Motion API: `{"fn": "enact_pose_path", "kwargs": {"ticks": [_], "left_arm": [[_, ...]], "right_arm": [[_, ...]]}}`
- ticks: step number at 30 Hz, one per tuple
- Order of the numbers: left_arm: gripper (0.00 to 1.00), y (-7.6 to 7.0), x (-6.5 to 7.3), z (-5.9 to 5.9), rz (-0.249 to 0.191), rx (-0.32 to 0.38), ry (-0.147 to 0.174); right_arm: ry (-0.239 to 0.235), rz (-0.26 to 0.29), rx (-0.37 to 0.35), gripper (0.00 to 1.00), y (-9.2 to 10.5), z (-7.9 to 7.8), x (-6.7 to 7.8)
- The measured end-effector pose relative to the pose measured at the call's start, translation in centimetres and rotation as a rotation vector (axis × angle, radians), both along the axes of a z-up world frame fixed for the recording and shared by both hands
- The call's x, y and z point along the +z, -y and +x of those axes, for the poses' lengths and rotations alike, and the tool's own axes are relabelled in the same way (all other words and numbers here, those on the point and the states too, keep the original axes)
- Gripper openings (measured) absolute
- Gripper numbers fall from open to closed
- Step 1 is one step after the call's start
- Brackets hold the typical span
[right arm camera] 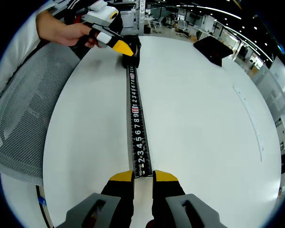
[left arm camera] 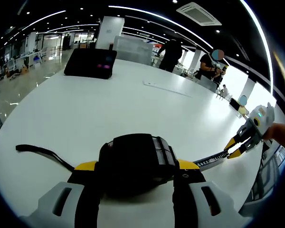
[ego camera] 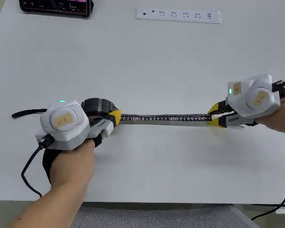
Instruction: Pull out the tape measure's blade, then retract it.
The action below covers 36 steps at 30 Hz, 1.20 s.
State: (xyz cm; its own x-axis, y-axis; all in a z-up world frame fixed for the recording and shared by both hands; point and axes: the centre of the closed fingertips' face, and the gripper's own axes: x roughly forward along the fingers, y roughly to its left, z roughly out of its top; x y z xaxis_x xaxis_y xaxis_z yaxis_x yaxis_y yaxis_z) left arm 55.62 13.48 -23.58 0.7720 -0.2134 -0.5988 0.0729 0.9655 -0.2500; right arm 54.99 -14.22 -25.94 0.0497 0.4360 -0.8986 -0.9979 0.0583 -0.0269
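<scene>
Head view: we have our left claw [ego camera: 114,118] clamped around the black tape measure [ego camera: 98,105], which rests on the white desk [ego camera: 156,61]. Our right claw [ego camera: 213,116] pinches the tip of its blade [ego camera: 166,117], stretched straight between them.

Bright, even light from the ceiling strips [left arm camera: 133,10] washes my white tabletop [ego camera: 147,61]; shadows are faint, just a soft grey band under the blade [ego camera: 166,117]. The head view is sharp. The black tape measure [left arm camera: 137,152] in my left claw [left arm camera: 137,165] loses detail. Both gripper views bow hard toward their edges, and the far room softens.
</scene>
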Motion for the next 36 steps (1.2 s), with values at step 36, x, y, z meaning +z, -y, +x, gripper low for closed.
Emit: {"fn": "enact_pose_path", "kwargs": {"ticks": [36], "left_arm": [[0.58,0.0,0.1,-0.1,-0.040,-0.019,-0.002]], "right_arm": [[-0.058,0.086,-0.003,0.10,-5.5,-0.7,0.1]]}}
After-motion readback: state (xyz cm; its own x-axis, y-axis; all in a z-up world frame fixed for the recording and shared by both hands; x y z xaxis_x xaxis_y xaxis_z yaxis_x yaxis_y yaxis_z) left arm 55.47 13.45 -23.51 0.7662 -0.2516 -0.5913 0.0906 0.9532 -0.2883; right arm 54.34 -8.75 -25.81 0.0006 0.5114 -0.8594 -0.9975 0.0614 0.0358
